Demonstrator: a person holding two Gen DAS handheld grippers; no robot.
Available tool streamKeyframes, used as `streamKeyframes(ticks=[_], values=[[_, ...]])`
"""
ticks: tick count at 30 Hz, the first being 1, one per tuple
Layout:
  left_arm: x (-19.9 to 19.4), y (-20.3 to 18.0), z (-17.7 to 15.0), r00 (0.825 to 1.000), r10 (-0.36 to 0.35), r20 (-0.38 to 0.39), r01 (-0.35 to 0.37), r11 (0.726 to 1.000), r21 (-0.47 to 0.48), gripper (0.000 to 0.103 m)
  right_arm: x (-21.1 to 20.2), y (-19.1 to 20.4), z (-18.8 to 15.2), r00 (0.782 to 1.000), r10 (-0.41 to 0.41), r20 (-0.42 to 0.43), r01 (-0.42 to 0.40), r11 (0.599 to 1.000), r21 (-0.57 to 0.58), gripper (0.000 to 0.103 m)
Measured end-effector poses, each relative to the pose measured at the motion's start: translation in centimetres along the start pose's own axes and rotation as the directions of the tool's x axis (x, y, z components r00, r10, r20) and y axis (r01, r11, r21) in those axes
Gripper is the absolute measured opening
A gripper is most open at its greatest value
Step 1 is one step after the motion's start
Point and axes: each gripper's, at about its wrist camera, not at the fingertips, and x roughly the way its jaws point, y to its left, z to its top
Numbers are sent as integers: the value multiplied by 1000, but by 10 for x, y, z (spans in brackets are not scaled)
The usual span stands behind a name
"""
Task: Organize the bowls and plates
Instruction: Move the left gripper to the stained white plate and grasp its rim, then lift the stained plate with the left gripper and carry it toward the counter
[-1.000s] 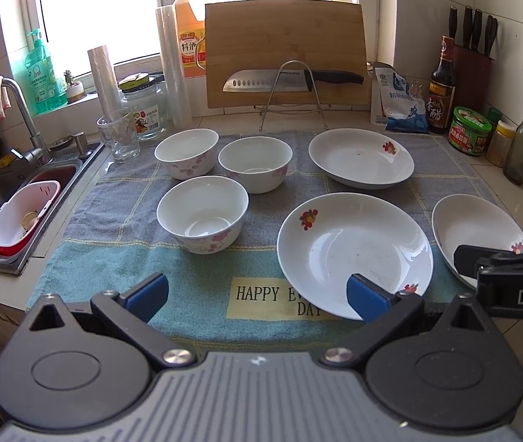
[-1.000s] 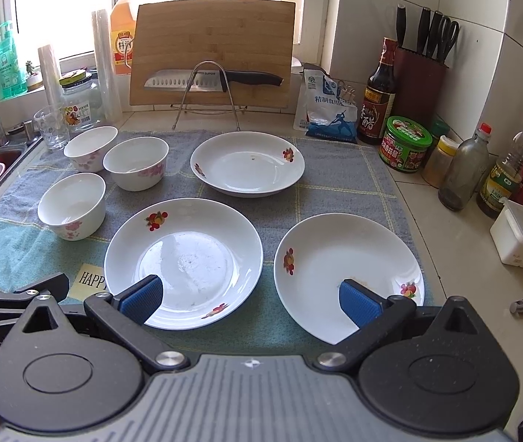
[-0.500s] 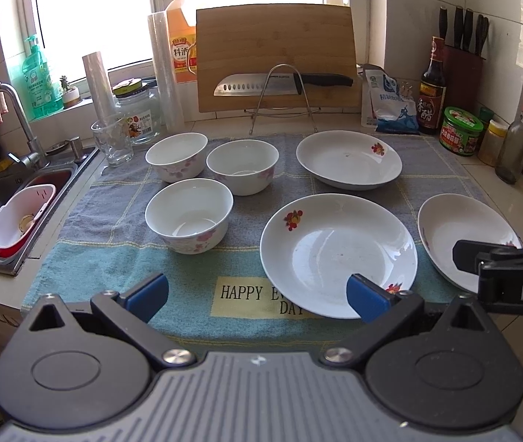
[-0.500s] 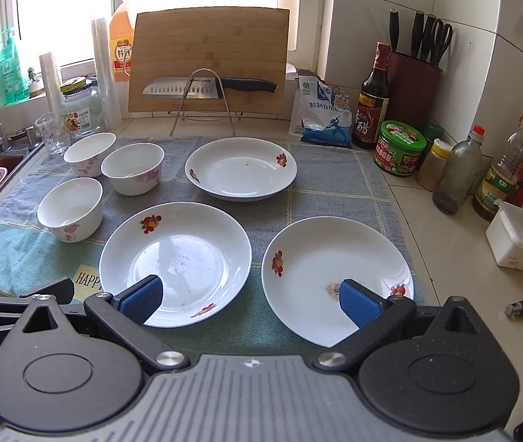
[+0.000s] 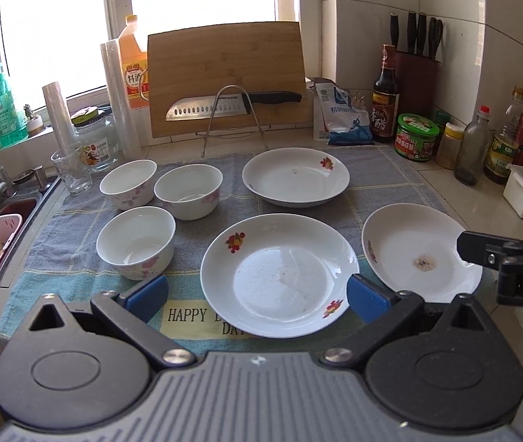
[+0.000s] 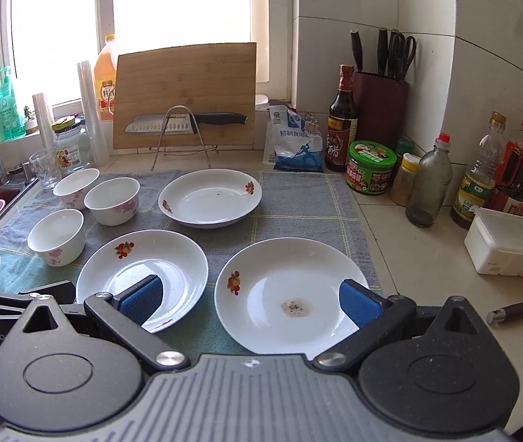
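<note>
Both my claws stand wide open and hold nothing: left gripper over the near edge of the towel, right gripper just beside it. Three plates lie apart on the towel: far plate, middle plate, and right plate, the last bearing a small stain. Three bowls cluster at left, apart from the plates. In my judgement the ware is glazed ceramic: stiff, moderately heavy, slippery, breakable. The raised rim is the only purchase; I would pinch the near rim of a plate, and a bowl by its wall.
</note>
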Motion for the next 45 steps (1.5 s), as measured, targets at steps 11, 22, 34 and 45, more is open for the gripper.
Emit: streamKeyframes(ticks=[11, 22, 34, 45], values=[[21, -29, 18, 995, -96, 25, 93, 992, 89, 102, 1, -44, -34, 999, -49, 2, 48, 998, 51, 103], [72, -50, 45, 968, -250, 27, 240, 949, 203, 102, 45, -56, -62, 998, 5, -59, -4, 1000, 28, 103], [134, -77, 68, 917, -370, -149, 398, 874, 280, 102, 96, -50, -77, 991, 40, -127, -46, 998, -48, 103], [171, -101, 85, 842, -458, -284, 537, 758, 369, 102, 122, -54, -80, 992, 56, -116, -66, 994, -86, 103]])
